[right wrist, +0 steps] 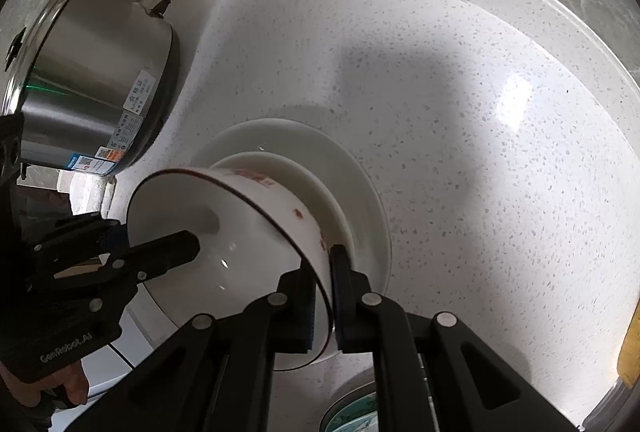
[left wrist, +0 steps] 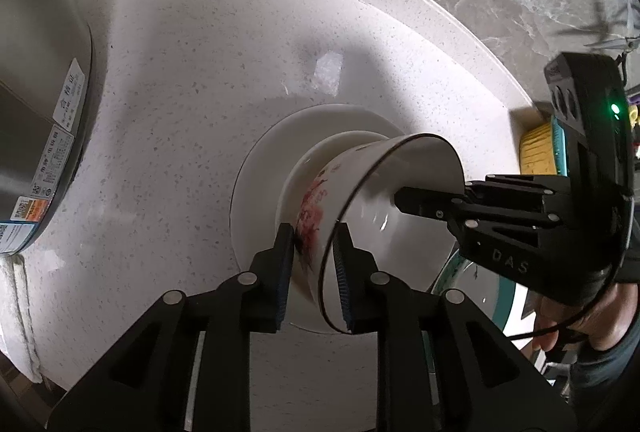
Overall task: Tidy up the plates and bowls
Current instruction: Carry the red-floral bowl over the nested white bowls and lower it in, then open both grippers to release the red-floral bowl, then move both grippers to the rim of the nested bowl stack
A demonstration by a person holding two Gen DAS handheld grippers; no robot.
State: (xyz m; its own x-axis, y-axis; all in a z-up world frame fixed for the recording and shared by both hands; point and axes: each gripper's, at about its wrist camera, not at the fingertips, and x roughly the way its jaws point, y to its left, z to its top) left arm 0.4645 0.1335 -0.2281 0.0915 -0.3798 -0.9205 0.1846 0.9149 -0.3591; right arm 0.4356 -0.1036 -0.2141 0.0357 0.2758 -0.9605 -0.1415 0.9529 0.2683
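White bowl (left wrist: pixel 384 200) with red flowers tilts over the stacked plates (left wrist: pixel 256 192) on the worktop (left wrist: pixel 180 72); left hand-held gripper (left wrist: pixel 314 256) and right hand-held gripper (right wrist: pixel 322 296) each pinch its rim.

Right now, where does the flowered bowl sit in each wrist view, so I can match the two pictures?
Left wrist: the flowered bowl is just right of centre, tilted, its rim pinched by the left gripper, right gripper reaching in from the right.
Right wrist: the flowered bowl is lower left of centre, the right gripper clamping its rim.
Shared landmark: the white plate beneath, and the steel pot at left.
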